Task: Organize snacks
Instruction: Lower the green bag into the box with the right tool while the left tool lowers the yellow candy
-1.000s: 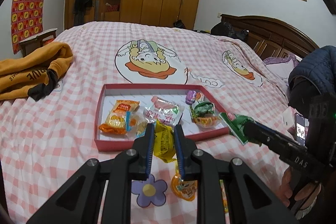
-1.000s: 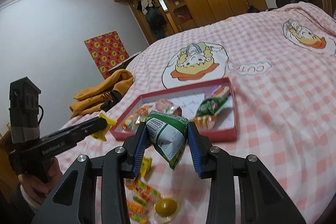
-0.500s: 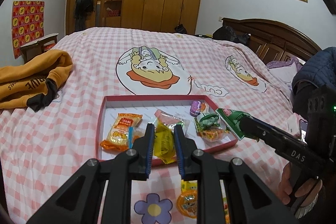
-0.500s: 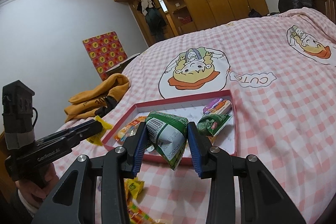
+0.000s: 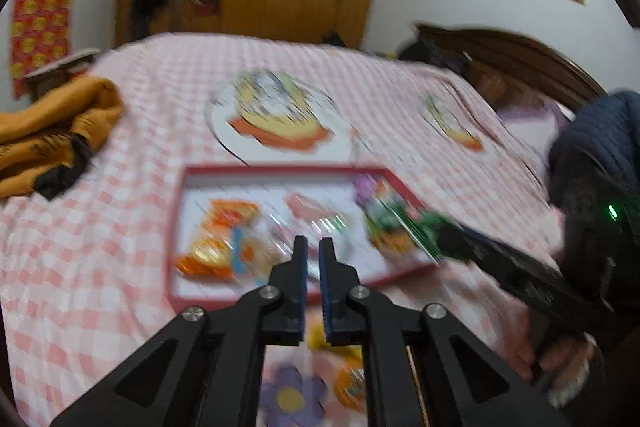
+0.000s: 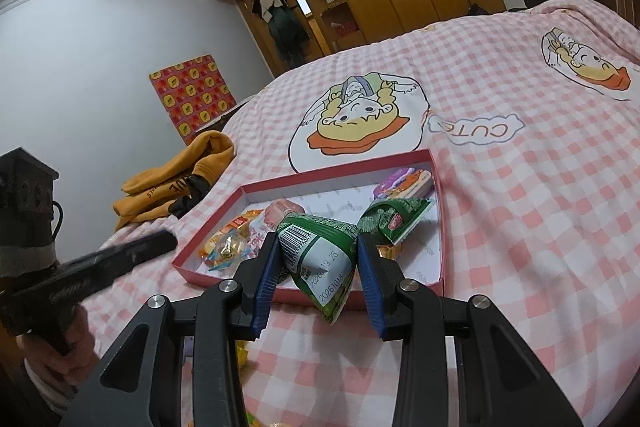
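**A:** Gone from the left gripper (image 5: pixel 311 259) is the yellow packet it was pinching half a second ago. Its blue pads now stand almost together with only a thin slit between them and nothing in it.

**B:** Where did the packet land?

**A:** Hard to say. The left wrist view is smeared with motion. A yellow scrap (image 5: pixel 320 341) shows on the bedspread (image 6: pixel 540 207) below the fingers, near side of the red tray (image 6: pixel 438 227), but I cannot tell whether that is the same packet or whether it dropped into the tray.

**B:** And the other hand?

**A:** The right gripper (image 6: pixel 318 267) is clamped on the green snack pouch (image 6: pixel 320 263), barcode and date stamp facing the camera, and has carried it forward to hang over the tray's near rim. A second green pouch (image 6: pixel 394 223) lies inside at the right, a purple-lidded cup (image 6: pixel 404 183) at the far right corner, and orange-wrapped snacks (image 6: pixel 230 245) at the left.

**B:** So what does it mean?

**A:** I judge one drop just finished and the green pouch next, likely beside its twin. More sweets (image 5: pixel 352 383) wait on the cover nearby.
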